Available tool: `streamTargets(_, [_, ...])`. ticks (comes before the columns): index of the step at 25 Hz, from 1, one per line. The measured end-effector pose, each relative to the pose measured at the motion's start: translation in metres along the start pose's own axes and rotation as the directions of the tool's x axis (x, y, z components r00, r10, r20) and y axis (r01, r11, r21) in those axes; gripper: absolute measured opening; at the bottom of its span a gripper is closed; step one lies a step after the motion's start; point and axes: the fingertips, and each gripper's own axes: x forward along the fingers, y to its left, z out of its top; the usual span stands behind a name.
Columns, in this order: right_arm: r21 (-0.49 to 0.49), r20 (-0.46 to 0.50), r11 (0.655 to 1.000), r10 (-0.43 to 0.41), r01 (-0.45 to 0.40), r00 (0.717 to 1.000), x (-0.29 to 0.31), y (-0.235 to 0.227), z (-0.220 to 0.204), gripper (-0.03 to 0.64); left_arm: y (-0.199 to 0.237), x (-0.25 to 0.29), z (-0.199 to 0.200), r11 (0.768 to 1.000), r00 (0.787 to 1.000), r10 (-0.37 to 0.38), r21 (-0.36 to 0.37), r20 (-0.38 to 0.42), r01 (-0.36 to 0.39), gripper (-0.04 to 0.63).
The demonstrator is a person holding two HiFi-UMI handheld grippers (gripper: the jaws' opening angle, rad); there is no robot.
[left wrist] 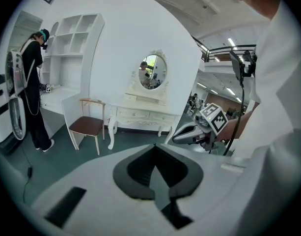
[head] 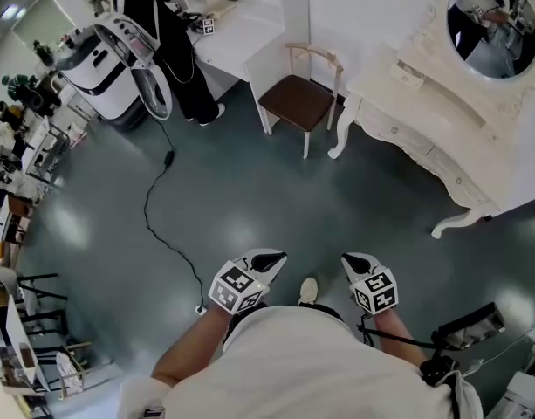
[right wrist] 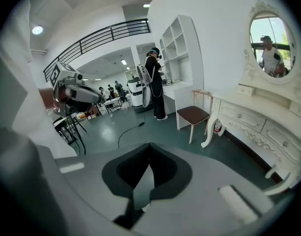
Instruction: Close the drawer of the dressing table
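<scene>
task not being started yet: left gripper [head: 274, 257] and right gripper [head: 352, 261] are being held clenched, empty, well apart from the dressing table [head: 442, 103] at upper right; drawer [head: 392, 132] not yet reached.

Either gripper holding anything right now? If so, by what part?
Nothing held. Left gripper and right gripper both have jaws together, empty; the dressing table stands apart, untouched.
</scene>
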Motion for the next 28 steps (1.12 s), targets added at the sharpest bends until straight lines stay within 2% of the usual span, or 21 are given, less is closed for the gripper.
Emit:
streamTargets(5, [0.035,0.021,0.999,-0.035,0.034,0.999,-0.005,-0.047,-0.001,0.026,-0.001,0.037,0.026,0.999,1.000,-0.031,0.013,0.000,0.031,0.002])
streamTargets(9, [0.075,0.047,0.995,-0.072,0.068,0.996,-0.005,-0.079,-0.001,0.008,0.006,0.068,0.038,0.997,0.998,-0.060,0.049,-0.023,0.061,0.002])
streamTargets(14, [0.131,0.054,0.986,-0.114,0.106,0.992,-0.006,-0.106,0.013,0.000,0.018,0.108,0.065,0.986,0.989,-0.142,0.082,-0.046,0.146,0.002])
streamTargets(20, [0.194,0.039,0.957,-0.229,0.218,0.973,0.002,-0.161,0.036,0.000,0.049,0.167,0.117,0.948,0.961,-0.269,0.158,-0.059,0.275,0.002])
streamTargets(28, [0.279,0.024,0.894,-0.372,0.351,0.928,0.034,-0.250,0.108,0.000,0.128,0.227,0.201,0.892,0.918,-0.384,0.218,-0.101,0.397,0.002])
